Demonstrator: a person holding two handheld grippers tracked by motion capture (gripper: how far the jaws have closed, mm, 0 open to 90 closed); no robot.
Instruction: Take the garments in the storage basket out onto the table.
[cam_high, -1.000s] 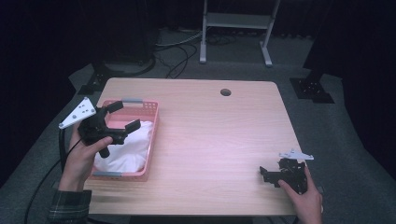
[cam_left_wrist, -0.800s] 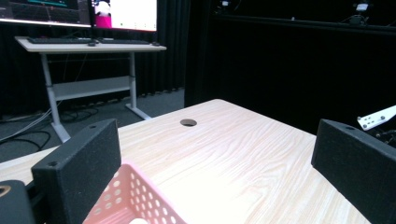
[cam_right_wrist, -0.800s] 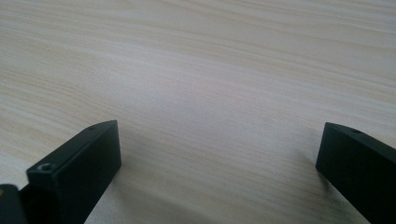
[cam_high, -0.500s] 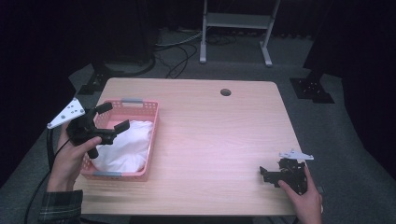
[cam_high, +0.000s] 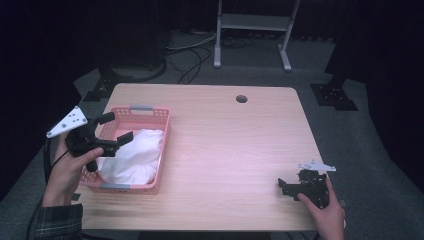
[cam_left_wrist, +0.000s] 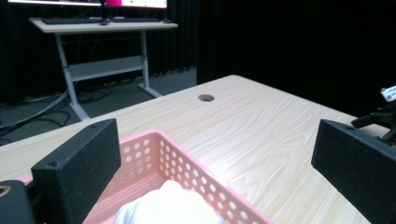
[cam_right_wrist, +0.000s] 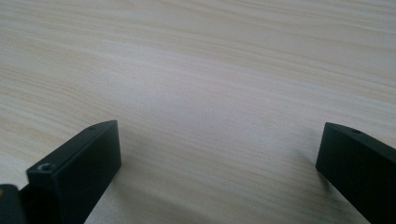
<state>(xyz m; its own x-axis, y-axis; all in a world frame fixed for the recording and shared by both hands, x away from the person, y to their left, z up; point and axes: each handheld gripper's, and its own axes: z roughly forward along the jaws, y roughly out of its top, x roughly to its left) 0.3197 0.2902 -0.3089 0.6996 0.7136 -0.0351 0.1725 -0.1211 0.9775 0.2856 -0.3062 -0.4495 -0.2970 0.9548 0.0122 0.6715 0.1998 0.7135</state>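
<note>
Dark curtains and a metal-legged desk stand behind the pale wooden table (cam_high: 225, 150), which carries a pink perforated basket (cam_high: 145, 116) near its left edge, with a bundle of white cloth (cam_high: 132, 155) heaped inside it. Judging by how things lie, the step in hand is the approach to the cloth: the left gripper (cam_high: 115, 131) hangs over the basket's left rim with its jaws spread wide and nothing between them, so nothing is gripped yet. In the left gripper view the white cloth (cam_left_wrist: 168, 205) sits low between the two black jaws, below and just ahead of them, with the basket's far wall (cam_left_wrist: 187, 163) running beyond it. The next move probably calls for tipping the jaws down into the basket, settling them on either side of a fold near the top of the heap, and closing without catching the perforated wall. The right gripper (cam_high: 287, 187) rests on the table near the front right corner, well apart from the basket, its jaws also spread over bare wood (cam_right_wrist: 210, 93), apparently idle for now.
</note>
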